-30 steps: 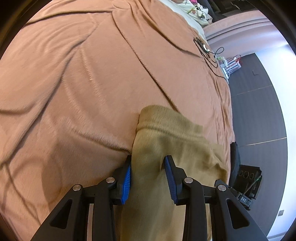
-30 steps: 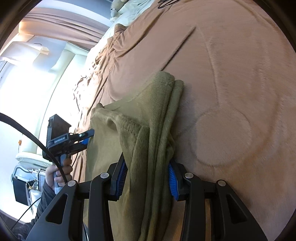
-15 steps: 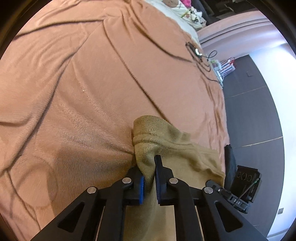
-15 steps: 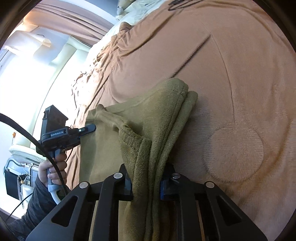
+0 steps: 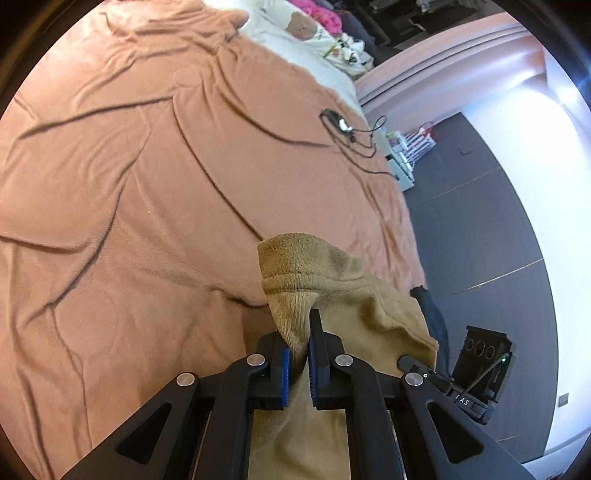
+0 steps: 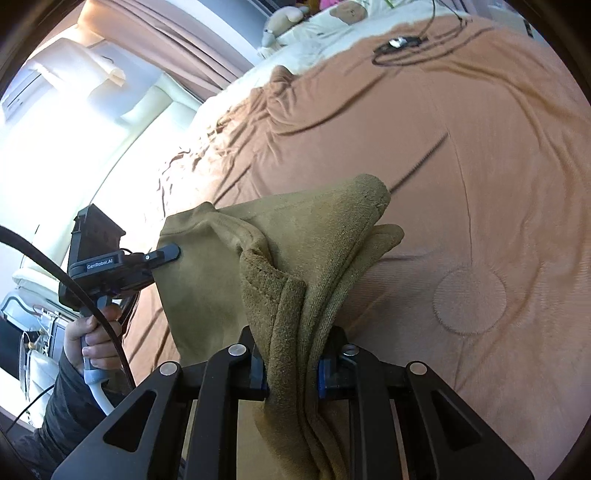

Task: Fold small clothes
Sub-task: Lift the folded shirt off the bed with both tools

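Comparing with a second earlier, both grippers' jaws, then standing wide around the olive-green fleece garment [image 5: 332,295], have been closing and now pinch its fabric. The left gripper [image 5: 298,363] clamps a ribbed hem; the right gripper [image 6: 291,373] clamps a thick bunch of layers. The garment has risen and hangs stretched between them above the rust-brown bed cover [image 5: 129,184]. Open cover extends ahead and to both sides. A black cable with a small device [image 5: 343,127] lies far off near the cream pillows [image 5: 295,29]. Dark floor [image 5: 480,221] borders the bed's right edge.
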The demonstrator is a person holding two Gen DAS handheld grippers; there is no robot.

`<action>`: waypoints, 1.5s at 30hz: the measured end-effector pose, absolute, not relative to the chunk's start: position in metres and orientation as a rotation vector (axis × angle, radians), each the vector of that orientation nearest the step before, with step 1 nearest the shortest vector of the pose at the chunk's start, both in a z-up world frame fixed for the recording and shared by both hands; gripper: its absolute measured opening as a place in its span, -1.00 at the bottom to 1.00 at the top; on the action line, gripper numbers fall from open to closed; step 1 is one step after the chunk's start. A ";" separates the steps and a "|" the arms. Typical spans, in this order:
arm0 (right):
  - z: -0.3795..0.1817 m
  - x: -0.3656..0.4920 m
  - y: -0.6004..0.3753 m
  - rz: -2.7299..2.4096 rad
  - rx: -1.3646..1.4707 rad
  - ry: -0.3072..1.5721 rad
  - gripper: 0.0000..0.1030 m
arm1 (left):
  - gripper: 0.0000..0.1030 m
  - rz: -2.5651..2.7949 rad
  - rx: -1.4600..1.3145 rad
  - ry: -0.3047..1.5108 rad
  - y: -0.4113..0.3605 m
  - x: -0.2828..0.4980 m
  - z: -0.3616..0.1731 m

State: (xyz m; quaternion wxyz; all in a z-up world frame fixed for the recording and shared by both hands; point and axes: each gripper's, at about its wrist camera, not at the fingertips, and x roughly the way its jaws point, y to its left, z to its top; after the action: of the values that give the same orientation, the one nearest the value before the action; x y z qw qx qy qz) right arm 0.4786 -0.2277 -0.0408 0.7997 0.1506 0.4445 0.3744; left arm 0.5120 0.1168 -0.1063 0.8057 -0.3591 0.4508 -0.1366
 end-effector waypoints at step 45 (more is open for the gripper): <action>0.077 0.200 -0.359 0.799 0.153 0.513 -0.76 | -0.86 -0.492 -0.620 0.640 0.021 0.322 0.078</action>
State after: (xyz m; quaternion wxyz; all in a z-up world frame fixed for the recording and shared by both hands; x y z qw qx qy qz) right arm 0.1996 -0.3588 0.0770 0.8867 0.0737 0.2465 0.3842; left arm 0.3221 0.0206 0.0777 0.8734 -0.2966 0.3064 -0.2354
